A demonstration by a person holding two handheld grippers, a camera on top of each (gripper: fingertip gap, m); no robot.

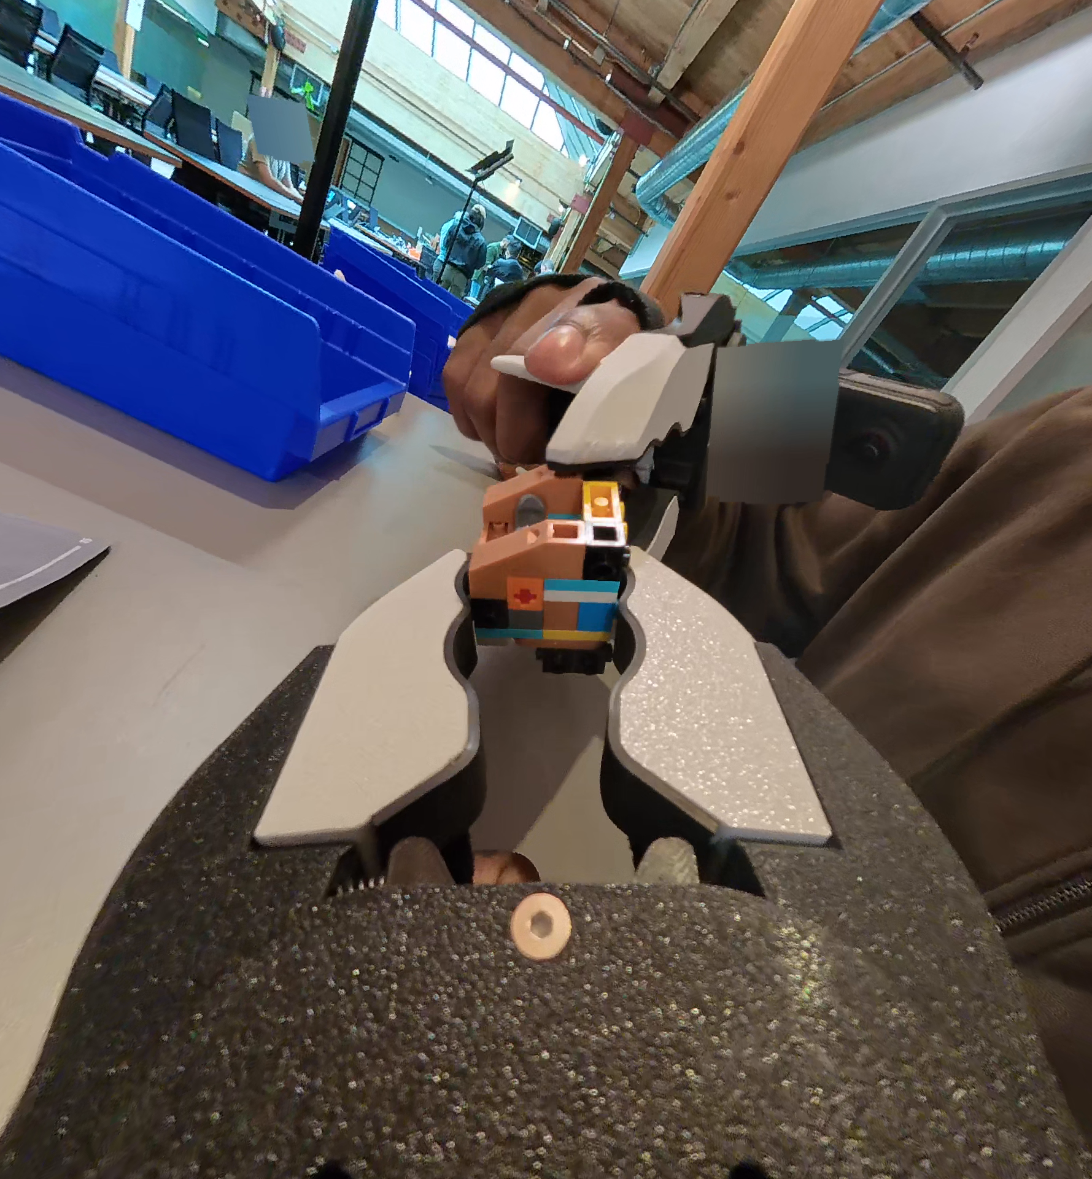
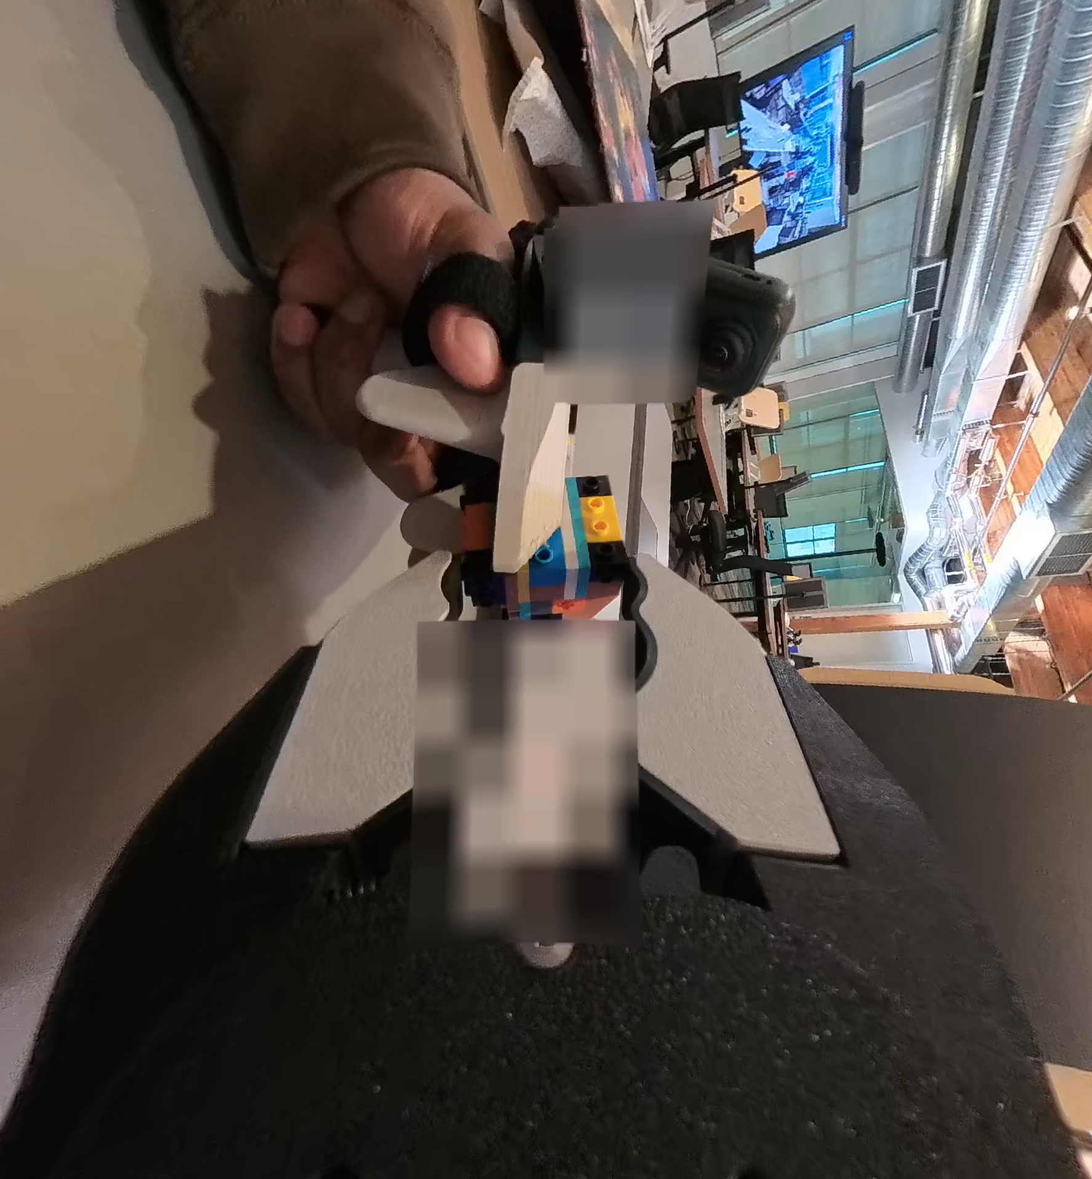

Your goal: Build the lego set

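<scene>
A small lego model (image 1: 546,574) of tan, blue, yellow, black and white bricks, with an orange tile, is held in the air above the grey table (image 1: 148,670). My left gripper (image 1: 546,590) is shut on its lower part, with one finger on each side. My right gripper (image 2: 543,590) is shut on the same model (image 2: 568,574) from the opposite end. In the left wrist view, one of the right gripper's white fingers (image 1: 619,402) lies over the model's top. In the right wrist view, the left gripper's fingers (image 2: 530,485) clamp the model's far part. A mosaic patch hides the space between the right gripper's fingers.
Blue plastic bins (image 1: 148,306) stand in a row on the table at the left. A grey sheet (image 1: 14,555) lies at the left edge. A black pole (image 1: 339,121) rises behind the bins. The person's brown sleeve (image 1: 977,574) fills the right side. Left and right tips are no more than a few centimetres apart.
</scene>
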